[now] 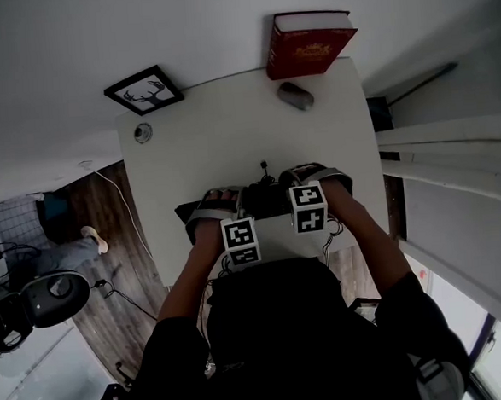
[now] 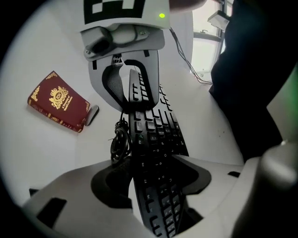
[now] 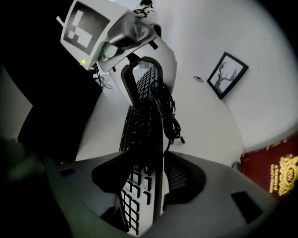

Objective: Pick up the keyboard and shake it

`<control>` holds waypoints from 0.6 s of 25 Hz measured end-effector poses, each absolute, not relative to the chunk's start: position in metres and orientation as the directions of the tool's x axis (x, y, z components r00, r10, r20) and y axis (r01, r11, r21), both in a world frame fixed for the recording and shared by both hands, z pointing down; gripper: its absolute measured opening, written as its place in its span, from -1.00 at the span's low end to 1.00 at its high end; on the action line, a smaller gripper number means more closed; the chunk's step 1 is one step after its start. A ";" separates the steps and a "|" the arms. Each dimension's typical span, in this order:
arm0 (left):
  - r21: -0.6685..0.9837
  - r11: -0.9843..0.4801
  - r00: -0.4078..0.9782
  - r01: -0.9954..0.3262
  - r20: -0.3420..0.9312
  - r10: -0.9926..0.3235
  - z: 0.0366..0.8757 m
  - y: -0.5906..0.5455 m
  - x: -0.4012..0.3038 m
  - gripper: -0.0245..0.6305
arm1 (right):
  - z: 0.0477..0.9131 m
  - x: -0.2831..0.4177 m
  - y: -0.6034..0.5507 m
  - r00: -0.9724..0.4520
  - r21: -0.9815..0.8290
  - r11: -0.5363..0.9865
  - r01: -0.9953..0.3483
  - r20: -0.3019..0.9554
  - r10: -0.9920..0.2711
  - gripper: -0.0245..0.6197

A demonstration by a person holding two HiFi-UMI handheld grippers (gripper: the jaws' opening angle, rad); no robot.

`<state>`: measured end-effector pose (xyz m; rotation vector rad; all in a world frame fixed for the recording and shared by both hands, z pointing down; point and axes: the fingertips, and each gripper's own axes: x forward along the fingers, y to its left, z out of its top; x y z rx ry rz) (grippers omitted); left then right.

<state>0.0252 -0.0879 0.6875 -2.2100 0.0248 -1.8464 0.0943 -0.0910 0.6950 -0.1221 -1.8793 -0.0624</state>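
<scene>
Black plastic keyboard (image 2: 153, 139), 1 only, stands on edge over the white desk's (image 1: 229, 136) near side, its ends clamped in 2 tongs, the left gripper (image 2: 156, 179) and right gripper (image 3: 149, 174). It looks light, stiff and probably slick, so end grips suit it. Nearby are 1 red book (image 1: 308, 45), 1 framed picture (image 1: 144, 91) and 1 coiled cable (image 2: 118, 139).
</scene>
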 end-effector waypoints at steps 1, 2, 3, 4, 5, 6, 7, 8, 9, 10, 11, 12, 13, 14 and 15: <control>-0.192 -0.970 0.196 0.147 0.967 -0.161 0.689 -0.090 0.025 -0.14 | 0.695 0.094 -0.093 -0.306 -0.056 0.994 0.099 0.948 0.084 -0.23; -0.171 -0.975 0.202 0.141 0.969 -0.141 0.690 -0.091 0.024 -0.14 | 0.695 0.093 -0.096 -0.311 -0.085 0.992 0.089 0.944 0.109 -0.25; -0.146 -0.980 0.208 0.138 0.971 -0.115 0.691 -0.093 0.024 -0.13 | 0.695 0.092 -0.098 -0.315 -0.106 0.991 0.085 0.941 0.128 -0.25; -0.117 -0.984 0.214 0.137 0.973 -0.086 0.692 -0.095 0.023 -0.13 | 0.696 0.091 -0.100 -0.315 -0.123 0.989 0.085 0.938 0.144 -0.25; -0.086 -0.987 0.221 0.136 0.974 -0.054 0.693 -0.097 0.023 -0.13 | 0.697 0.090 -0.103 -0.313 -0.139 0.987 0.084 0.937 0.159 -0.24; -0.053 -0.989 0.229 0.136 0.973 -0.021 0.695 -0.099 0.023 -0.13 | 0.699 0.090 -0.105 -0.309 -0.155 0.985 0.082 0.935 0.172 -0.24; -0.020 -0.991 0.235 0.133 0.972 0.012 0.697 -0.101 0.022 -0.13 | 0.700 0.089 -0.108 -0.305 -0.171 0.982 0.078 0.934 0.187 -0.24; 0.012 -0.991 0.240 0.130 0.970 0.043 0.699 -0.103 0.022 -0.13 | 0.702 0.089 -0.111 -0.301 -0.188 0.979 0.074 0.932 0.202 -0.24; 0.044 -0.991 0.243 0.125 0.967 0.074 0.701 -0.105 0.022 -0.13 | 0.705 0.088 -0.113 -0.297 -0.206 0.976 0.069 0.930 0.217 -0.23; 0.075 -0.990 0.246 0.121 0.964 0.103 0.703 -0.107 0.022 -0.13 | 0.707 0.088 -0.115 -0.294 -0.224 0.972 0.065 0.927 0.233 -0.22; 0.104 -0.988 0.246 0.118 0.960 0.131 0.705 -0.109 0.022 -0.13 | 0.709 0.087 -0.117 -0.289 -0.240 0.969 0.062 0.925 0.248 -0.21; 0.131 -0.984 0.245 0.117 0.957 0.156 0.707 -0.110 0.022 -0.13 | 0.711 0.087 -0.118 -0.284 -0.256 0.965 0.060 0.922 0.262 -0.21; 0.154 -0.981 0.243 0.116 0.954 0.179 0.709 -0.111 0.022 -0.13 | 0.713 0.086 -0.119 -0.278 -0.271 0.961 0.059 0.920 0.277 -0.20; 0.174 -0.978 0.239 0.115 0.951 0.197 0.711 -0.112 0.022 -0.13 | 0.714 0.086 -0.120 -0.272 -0.286 0.956 0.060 0.917 0.291 -0.20; 0.191 -0.975 0.235 0.112 0.948 0.213 0.712 -0.112 0.022 -0.13 | 0.715 0.085 -0.121 -0.268 -0.299 0.952 0.060 0.914 0.304 -0.20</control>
